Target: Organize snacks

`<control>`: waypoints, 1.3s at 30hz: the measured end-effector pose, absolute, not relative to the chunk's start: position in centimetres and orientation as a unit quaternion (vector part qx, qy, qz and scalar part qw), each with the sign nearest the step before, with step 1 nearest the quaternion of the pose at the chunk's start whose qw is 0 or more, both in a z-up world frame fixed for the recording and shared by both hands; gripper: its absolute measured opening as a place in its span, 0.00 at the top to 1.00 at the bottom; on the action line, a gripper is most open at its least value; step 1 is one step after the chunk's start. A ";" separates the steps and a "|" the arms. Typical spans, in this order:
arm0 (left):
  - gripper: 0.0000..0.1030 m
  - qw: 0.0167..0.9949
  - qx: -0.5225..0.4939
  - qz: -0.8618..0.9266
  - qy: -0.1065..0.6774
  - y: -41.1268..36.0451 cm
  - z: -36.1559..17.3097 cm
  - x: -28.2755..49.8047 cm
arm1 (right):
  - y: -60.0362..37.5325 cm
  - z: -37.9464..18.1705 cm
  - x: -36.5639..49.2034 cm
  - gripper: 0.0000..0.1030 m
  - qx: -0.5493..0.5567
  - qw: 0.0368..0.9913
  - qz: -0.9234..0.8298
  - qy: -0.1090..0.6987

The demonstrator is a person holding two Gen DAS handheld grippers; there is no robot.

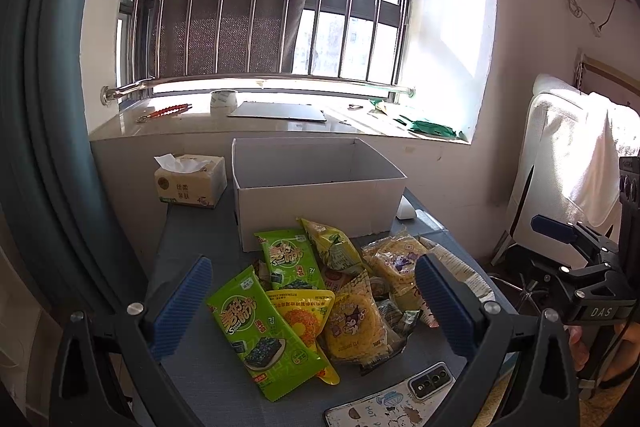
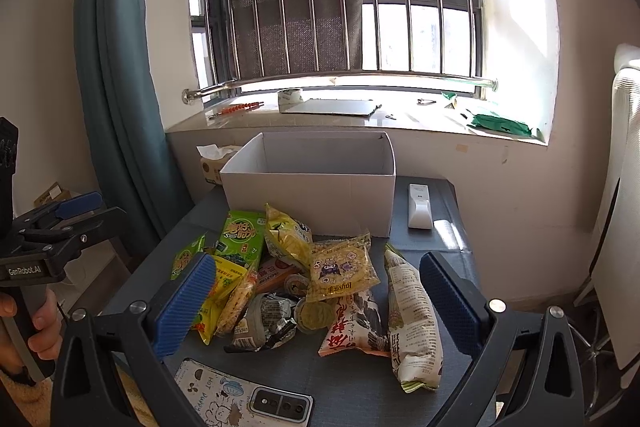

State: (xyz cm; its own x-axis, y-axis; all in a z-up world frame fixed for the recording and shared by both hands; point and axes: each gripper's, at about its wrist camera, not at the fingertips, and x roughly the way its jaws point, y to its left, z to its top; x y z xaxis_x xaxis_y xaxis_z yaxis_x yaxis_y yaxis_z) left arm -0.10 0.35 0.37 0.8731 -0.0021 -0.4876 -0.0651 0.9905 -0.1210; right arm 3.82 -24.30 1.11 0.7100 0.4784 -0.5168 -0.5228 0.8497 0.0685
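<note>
A pile of snack packets lies on the grey table (image 1: 208, 383) before an open white cardboard box (image 1: 316, 195), also in the right wrist view (image 2: 312, 187). Nearest the left gripper (image 1: 316, 307) are two green seaweed packs (image 1: 264, 331) and a yellow noodle pack (image 1: 356, 323). The left gripper is open and empty, above the pile. The right gripper (image 2: 320, 303) is open and empty over a long white packet (image 2: 412, 319), a red-and-white bag (image 2: 356, 323) and a yellow noodle pack (image 2: 340, 267). Each gripper shows at the edge of the other's view.
A phone in a cartoon case (image 2: 240, 399) lies at the table's near edge. A tissue pack (image 1: 188, 183) stands left of the box and a white remote (image 2: 419, 205) lies to its right. Behind is a windowsill with tape and a board. A white chair (image 1: 568, 163) stands at the right.
</note>
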 end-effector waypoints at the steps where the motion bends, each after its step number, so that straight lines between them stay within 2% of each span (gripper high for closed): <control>1: 0.00 0.965 -0.067 0.017 0.252 0.3 0.3 -0.1 | -24.3 1.1 3.8 0.00 -0.041 0.924 0.271 0.267; 14: 0.00 0.964 -0.067 0.019 0.257 0.5 0.0 0.0 | -24.9 0.2 4.3 0.00 -0.041 0.923 0.265 0.275; 22: 0.00 0.961 -0.071 0.012 0.266 0.9 -0.9 0.0 | -27.4 -5.4 6.7 0.00 -0.084 0.924 0.207 0.309; 25: 0.00 0.959 -0.077 0.007 0.273 1.0 -1.3 0.2 | -28.0 -7.8 8.6 0.00 -0.101 0.918 0.183 0.338; 34: 0.00 0.953 -0.076 -0.006 0.294 0.9 -2.6 0.4 | -29.1 -12.9 16.3 0.00 -0.025 0.874 0.200 0.443; 35: 0.00 0.952 -0.076 -0.005 0.297 1.0 -2.7 0.4 | -29.3 -13.6 16.9 0.07 -0.011 0.866 0.204 0.456; 36: 0.00 0.951 -0.079 -0.006 0.300 1.2 -2.9 0.4 | -29.5 -14.1 17.3 0.31 0.005 0.856 0.217 0.469; 37: 0.00 0.949 -0.085 -0.008 0.303 1.4 -3.1 0.5 | -29.5 -14.4 17.4 0.50 0.017 0.850 0.229 0.475; 38: 0.00 0.947 -0.092 -0.010 0.307 1.7 -3.3 0.5 | -29.6 -14.6 17.4 0.59 0.024 0.848 0.233 0.476; 39: 0.00 0.945 -0.099 -0.010 0.311 2.0 -3.6 0.6 | -29.6 -14.5 17.1 0.61 0.020 0.853 0.226 0.471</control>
State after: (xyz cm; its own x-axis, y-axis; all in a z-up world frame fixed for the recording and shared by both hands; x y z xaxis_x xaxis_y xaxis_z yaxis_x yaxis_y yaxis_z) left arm 0.56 1.95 -3.56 0.8069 -0.0814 -0.5851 -0.0418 0.9801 -0.1940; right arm 17.09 -29.63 -14.50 0.4544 0.4035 -0.7942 -0.3666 0.8972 0.2461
